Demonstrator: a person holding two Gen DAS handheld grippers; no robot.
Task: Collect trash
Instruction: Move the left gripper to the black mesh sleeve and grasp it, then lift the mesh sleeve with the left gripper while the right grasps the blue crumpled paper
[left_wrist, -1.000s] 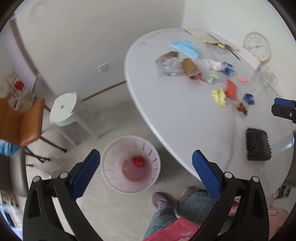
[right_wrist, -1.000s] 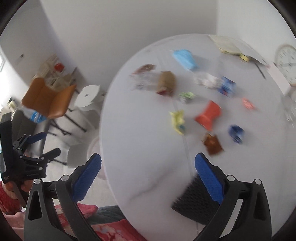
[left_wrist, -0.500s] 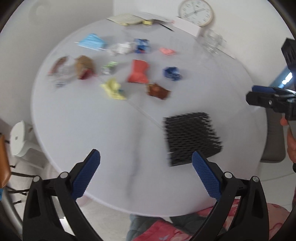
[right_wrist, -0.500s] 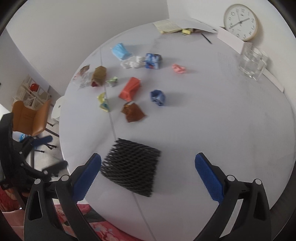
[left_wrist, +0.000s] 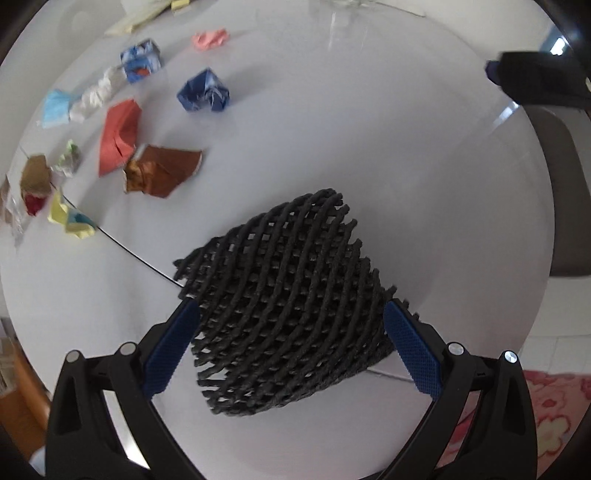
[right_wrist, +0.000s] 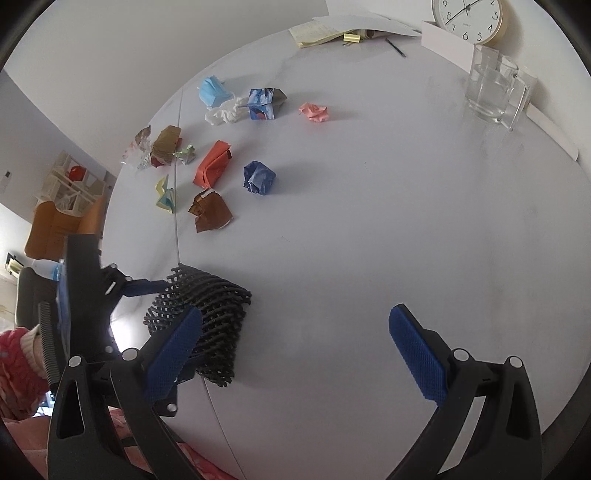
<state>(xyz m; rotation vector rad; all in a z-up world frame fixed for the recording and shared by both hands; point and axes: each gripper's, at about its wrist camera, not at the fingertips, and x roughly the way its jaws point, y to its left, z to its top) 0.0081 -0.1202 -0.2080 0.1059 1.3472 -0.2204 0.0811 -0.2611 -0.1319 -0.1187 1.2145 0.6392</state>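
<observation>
Left claw (left_wrist: 288, 347) wide, straddling the black foam net (left_wrist: 288, 306) at the white surface (left_wrist: 406, 166) near edge | right claw (right_wrist: 295, 350) wide, empty | advice: lower, squeeze the net's middle.

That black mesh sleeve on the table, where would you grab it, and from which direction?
Across its wide near end, coming in low from the table's front edge, I'd guess. The black mesh sleeve lies flat and looks soft, and it already sits between the open fingers of the left gripper, so closing there should pinch it. The right gripper hangs open beside it.
</observation>
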